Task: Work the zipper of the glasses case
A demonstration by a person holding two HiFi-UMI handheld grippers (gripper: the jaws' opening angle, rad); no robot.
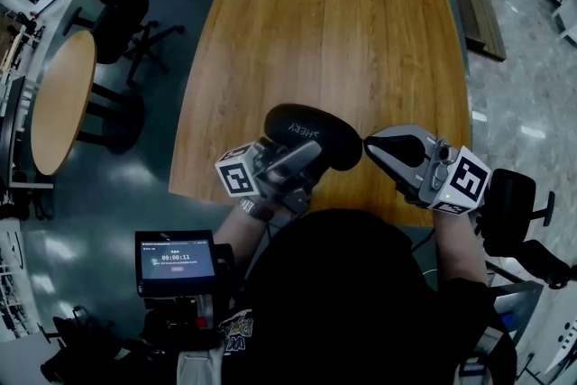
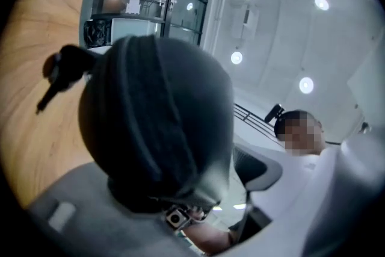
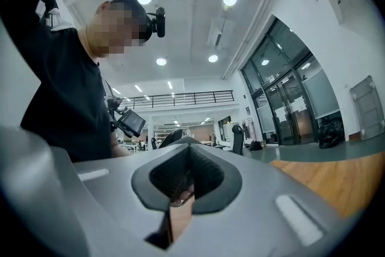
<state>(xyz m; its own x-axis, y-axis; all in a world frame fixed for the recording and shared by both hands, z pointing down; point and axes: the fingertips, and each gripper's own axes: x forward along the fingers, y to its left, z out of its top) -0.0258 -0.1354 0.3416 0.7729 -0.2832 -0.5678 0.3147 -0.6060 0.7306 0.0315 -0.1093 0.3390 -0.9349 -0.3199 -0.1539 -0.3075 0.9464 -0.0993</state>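
Here, one black glasses case (image 1: 311,135) sits over the near edge of one wooden worktop (image 1: 325,41). It lies between the left tongs (image 1: 302,165), which are spread wide, so it leans on one jaw with a gap at the other. The right tongs (image 1: 374,144) are pressed together, seemingly on nothing, their tip just beside the case's end. One zipper pull (image 2: 60,72) juts out toward the worktop. Likely best is to clamp the left tongs firmly on the case's body first. Then the right tongs can pinch the pull squarely and draw it along the track.
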